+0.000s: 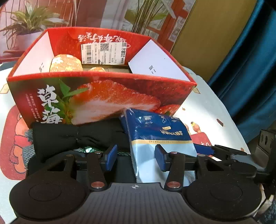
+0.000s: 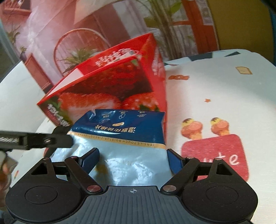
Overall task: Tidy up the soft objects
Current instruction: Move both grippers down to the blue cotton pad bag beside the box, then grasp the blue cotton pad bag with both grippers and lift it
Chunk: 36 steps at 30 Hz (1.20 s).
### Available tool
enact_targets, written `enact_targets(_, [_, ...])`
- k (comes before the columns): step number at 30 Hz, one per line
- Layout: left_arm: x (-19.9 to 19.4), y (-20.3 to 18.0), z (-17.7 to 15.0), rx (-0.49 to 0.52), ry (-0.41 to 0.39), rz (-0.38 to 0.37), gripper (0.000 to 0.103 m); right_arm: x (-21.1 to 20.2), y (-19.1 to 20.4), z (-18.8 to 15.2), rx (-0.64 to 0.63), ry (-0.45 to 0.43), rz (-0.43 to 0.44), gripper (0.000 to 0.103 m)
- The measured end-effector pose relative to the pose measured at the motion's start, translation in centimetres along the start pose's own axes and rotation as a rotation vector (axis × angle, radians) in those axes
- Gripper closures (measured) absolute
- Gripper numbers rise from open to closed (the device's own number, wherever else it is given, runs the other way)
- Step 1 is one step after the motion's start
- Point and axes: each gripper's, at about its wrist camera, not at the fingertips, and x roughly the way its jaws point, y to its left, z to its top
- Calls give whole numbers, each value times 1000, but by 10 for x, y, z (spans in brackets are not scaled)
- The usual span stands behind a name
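Observation:
A blue and pale cotton-pad pack lies between the fingers of my right gripper, which is shut on its pale end; the pack's blue end rests against the red strawberry box. In the left wrist view the same pack stands tilted in front of the box. My left gripper is open, with the pack's pale end partly between its fingers. A black soft cloth roll lies at the foot of the box, just ahead of the left finger. Orange-and-white soft items sit inside the box.
The table wears a white cloth with cartoon prints. A printed backdrop with plants and a chair stands behind the box. A blue curtain hangs at the right. The right gripper's arm shows at the right of the left wrist view.

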Motion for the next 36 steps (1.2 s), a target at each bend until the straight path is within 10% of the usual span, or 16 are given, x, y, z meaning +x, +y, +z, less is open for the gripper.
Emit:
enact_targets(6, [-4, 9, -6, -29, -5, -22, 67, 2, 15, 1, -44, 8, 20, 22])
enact_targets(36, [-42, 71, -61, -224, -33, 11, 67, 2, 81, 8, -271, 23, 57, 36])
